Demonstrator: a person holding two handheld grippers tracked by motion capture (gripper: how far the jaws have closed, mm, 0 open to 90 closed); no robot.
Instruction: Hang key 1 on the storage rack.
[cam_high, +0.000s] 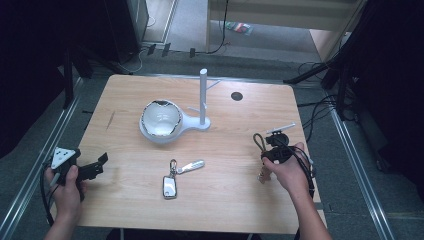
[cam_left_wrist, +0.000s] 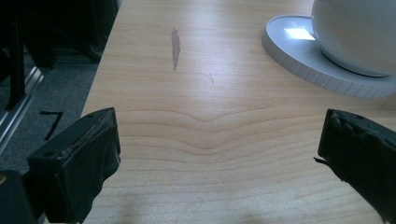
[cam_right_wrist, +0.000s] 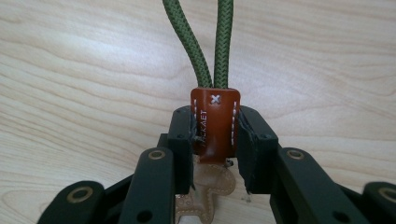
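Note:
My right gripper (cam_high: 272, 151) (cam_right_wrist: 215, 133) is shut on the brown leather tag (cam_right_wrist: 214, 122) of a key strap, held near the table's right edge. Its green cord loop (cam_right_wrist: 223, 42) (cam_high: 258, 142) sticks out beyond the jaws, and a tan leather charm (cam_high: 262, 176) hangs under the hand. A car key fob (cam_high: 170, 186) with a silver tag (cam_high: 193, 165) lies at the front middle of the table. My left gripper (cam_high: 98, 164) (cam_left_wrist: 219, 154) rests open at the front left corner, with bare wood between its jaws.
A white bowl (cam_high: 161, 119) (cam_left_wrist: 359, 32) sits on the round base (cam_left_wrist: 299, 51) of a white stand with an upright post (cam_high: 203, 92) at the table's middle back. A dark round hole (cam_high: 236, 95) marks the wooden table (cam_high: 125, 95) behind it. Cables lie on the floor at the right.

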